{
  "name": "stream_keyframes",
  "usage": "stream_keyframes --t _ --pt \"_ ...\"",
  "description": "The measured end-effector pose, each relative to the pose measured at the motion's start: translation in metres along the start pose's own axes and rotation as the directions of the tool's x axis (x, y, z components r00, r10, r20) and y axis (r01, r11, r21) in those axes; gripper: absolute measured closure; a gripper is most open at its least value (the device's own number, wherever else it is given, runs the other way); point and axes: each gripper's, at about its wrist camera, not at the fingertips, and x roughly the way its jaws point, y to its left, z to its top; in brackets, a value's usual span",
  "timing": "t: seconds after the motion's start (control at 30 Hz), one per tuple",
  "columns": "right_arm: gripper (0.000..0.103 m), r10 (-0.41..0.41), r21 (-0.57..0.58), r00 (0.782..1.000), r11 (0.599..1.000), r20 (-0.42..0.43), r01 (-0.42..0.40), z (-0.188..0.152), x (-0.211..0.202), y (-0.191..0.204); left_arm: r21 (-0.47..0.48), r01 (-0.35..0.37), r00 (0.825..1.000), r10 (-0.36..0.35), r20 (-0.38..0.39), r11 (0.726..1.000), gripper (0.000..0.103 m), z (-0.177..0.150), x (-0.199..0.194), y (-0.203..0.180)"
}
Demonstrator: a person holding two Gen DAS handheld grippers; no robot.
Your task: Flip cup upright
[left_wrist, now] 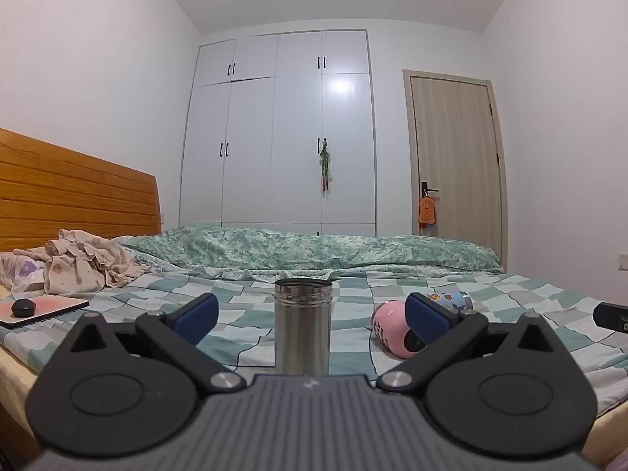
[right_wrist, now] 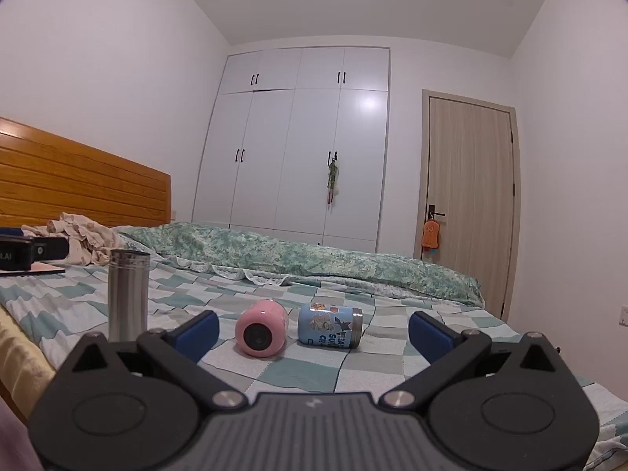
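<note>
Right of the upright steel flask (right_wrist: 128, 294), the pink cup (right_wrist: 261, 327) and blue cartoon cup (right_wrist: 329, 326) lie toppled on the bed (right_wrist: 274, 369). My jaws, both pairs released, should straddle one cup's middle squarely.

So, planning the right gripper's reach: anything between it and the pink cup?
Nothing: in the right wrist view only bare checked bedsheet separates the right gripper from the pink cup.

A bed (left_wrist: 235, 306) with a green checked sheet fills the near scene. A green floral quilt (left_wrist: 314, 249) lies along its far edge. At far left, crumpled clothes (left_wrist: 84, 265) sit before a wooden headboard (left_wrist: 70, 196). White wardrobes (left_wrist: 282, 133) and a door (left_wrist: 455, 157) stand beyond.
</note>
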Motion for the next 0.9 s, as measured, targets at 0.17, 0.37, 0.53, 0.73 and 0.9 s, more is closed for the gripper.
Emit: stream_keyframes --t 0.17,0.37,0.53,0.73,0.9 --pt "0.0 0.0 -0.003 1.0 1.0 0.003 0.0 0.0002 -0.0002 0.0 -0.002 0.002 1.0 -0.002 0.003 1.0 0.0 0.0001 -0.0008 0.0006" --pt "0.0 0.0 -0.002 1.0 1.0 0.004 0.0 0.0003 -0.0003 0.0001 -0.002 0.002 1.0 -0.002 0.004 1.0 0.0 0.0 -0.0009 0.0006" --pt "0.0 0.0 -0.003 1.0 1.0 0.003 0.0 0.0003 -0.0003 -0.0001 -0.002 0.002 1.0 -0.002 0.004 1.0 0.0 0.0 -0.0009 0.0006" --pt "0.0 0.001 -0.003 1.0 1.0 0.003 -0.001 0.0003 -0.0002 0.0001 -0.002 0.001 1.0 -0.001 0.004 1.0 0.0 0.0 -0.0009 0.0006" --pt "0.0 0.0 -0.003 1.0 1.0 0.003 0.0 0.0003 -0.0003 0.0003 -0.003 0.002 1.0 -0.002 0.005 1.0 0.0 0.0 -0.0009 0.0006"
